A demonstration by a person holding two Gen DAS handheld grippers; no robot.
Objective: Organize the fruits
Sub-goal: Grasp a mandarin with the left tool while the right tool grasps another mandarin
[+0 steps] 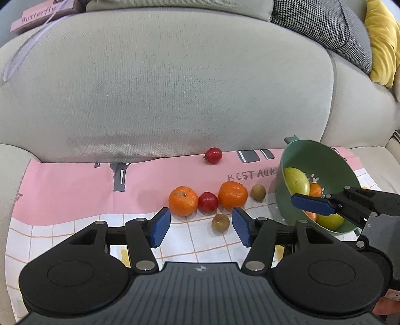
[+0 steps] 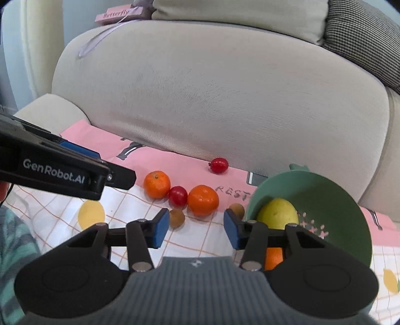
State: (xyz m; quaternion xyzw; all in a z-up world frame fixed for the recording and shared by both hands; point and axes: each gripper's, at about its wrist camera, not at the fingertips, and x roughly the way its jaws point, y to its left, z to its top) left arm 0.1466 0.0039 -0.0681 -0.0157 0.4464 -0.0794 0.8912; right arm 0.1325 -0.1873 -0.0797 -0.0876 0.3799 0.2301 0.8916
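Left wrist view, lower half of frame: left gripper (image 1: 201, 226), jaws apart and holding nothing, its blue pads flanking a brown kiwi (image 1: 220, 223) on the checked part of the cloth (image 1: 62, 197). At right centre the right gripper (image 1: 312, 203) enters from the frame edge; only 1 blue pad shows against the green colander (image 1: 322, 160). The right wrist view shows its jaws apart and holding nothing, the right-hand pad near the colander rim.

The colander is tilted, opening toward the camera. Inside lie 2 yellow-green fruits (image 1: 296, 181), 1 partly hidden by the pad, and orange pieces that are hard to make out.

Centre, beyond the pads: 2 oranges (image 1: 183, 200) with a red fruit (image 1: 208, 202) touching between them, and a 2nd kiwi (image 1: 258, 192) just right of the row. A 2nd red fruit (image 1: 213, 155) sits apart at the foot of the sofa back (image 1: 175, 87). Open pink cloth extends across the left centre.

Legible writing: "RESTAUR", cut off by the colander; "Butterfly" on a pink box (image 1: 42, 16), upper left; "GenRobot.AI" on the left gripper's side (image 2: 55, 172) in the right wrist view.
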